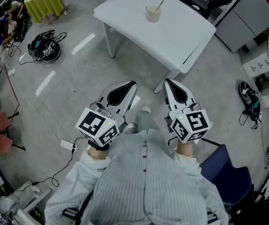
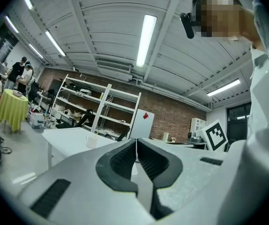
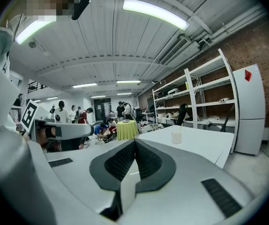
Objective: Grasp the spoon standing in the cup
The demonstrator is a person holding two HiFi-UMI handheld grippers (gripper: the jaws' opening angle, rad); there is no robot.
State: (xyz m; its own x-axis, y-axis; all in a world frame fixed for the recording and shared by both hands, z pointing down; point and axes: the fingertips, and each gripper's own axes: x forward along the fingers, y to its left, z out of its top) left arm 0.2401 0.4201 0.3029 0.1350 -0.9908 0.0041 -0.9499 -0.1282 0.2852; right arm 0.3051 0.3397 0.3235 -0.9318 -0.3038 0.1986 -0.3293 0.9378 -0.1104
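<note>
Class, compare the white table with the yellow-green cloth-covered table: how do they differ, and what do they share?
The white table has an uncovered top; the yellow-green table is draped in cloth. The white table carries a cup with a spoon standing in it; what lies on the yellow-green table is too small to tell. The white table is nearer the person than the yellow-green table. Both stand on the grey floor.

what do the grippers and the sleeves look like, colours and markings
The left gripper and the right gripper are smooth white shells that taper toward the jaws, lined inside with black ribbed pads. Each carries a white cube printed with black square markers. The sleeves are pale shirt fabric with fine stripes.
</note>
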